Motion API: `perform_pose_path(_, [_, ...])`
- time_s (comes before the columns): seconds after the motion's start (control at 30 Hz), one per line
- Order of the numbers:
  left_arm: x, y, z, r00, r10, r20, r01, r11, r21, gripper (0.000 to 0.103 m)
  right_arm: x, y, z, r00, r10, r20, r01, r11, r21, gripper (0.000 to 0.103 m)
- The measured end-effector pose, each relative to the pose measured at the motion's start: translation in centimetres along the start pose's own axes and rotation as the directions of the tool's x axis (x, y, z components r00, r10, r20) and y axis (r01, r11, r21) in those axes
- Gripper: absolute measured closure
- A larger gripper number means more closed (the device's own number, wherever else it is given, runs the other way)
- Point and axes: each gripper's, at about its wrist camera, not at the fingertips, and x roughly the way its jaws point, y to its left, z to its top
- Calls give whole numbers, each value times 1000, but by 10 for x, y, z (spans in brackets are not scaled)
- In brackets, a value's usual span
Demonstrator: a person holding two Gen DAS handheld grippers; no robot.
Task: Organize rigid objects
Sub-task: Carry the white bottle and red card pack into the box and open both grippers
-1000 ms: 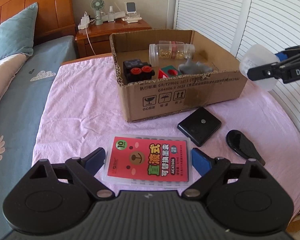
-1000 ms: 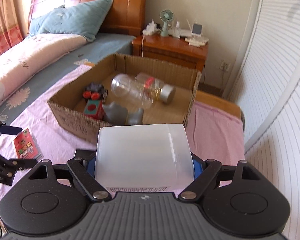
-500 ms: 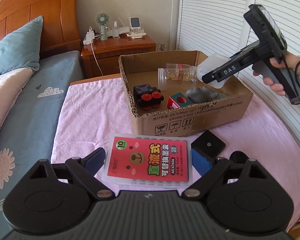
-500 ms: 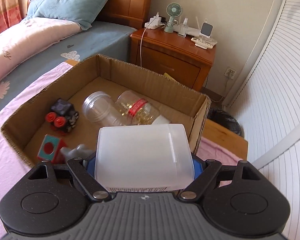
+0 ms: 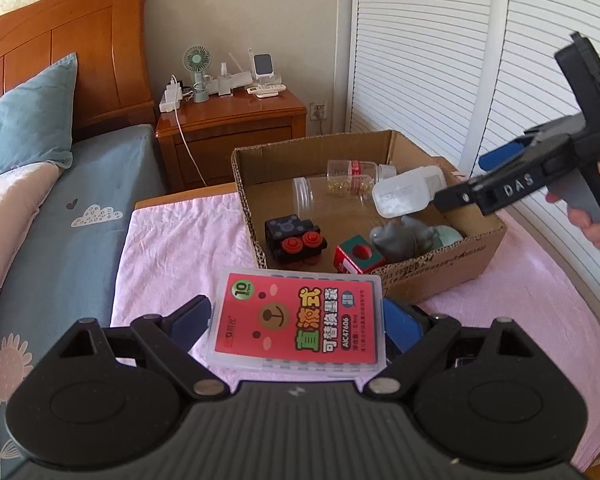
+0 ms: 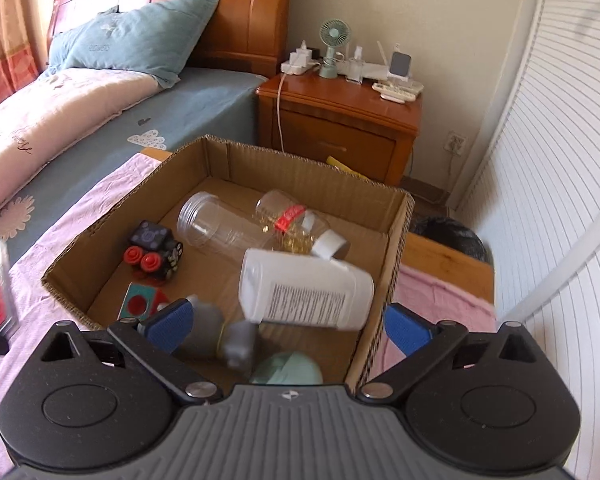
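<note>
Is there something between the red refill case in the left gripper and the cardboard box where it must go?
Only the box's own near wall stands between them. The red refill case, held in the left gripper, sits just in front of the cardboard box, which is open on top. It needs lifting over that wall.
</note>
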Motion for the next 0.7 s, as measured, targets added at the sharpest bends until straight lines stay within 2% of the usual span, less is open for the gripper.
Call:
perform_pose_path(0.2, [18,2,31,999,-34,-11,34,999,-6,12,-28,16,-26,1000,6,-13,-5,1000,17,0])
perform_pose_path(0.3, [35,4,50,1000,-29,-13,28,1000,-12,12,-39,24,-39,1000,0,-13,0,1000,29,0])
perform_pose_path(0.5, [80,2,97,999,-22,-35,21,1000,-6,12,-57,32,-58,998,-61,12,60,997,52,0])
perform_pose_path(0.7, [135,3,122,998,13,-69,-14,1000,-12,12,-66,26,-75,995,-97,11,95,985,142,0])
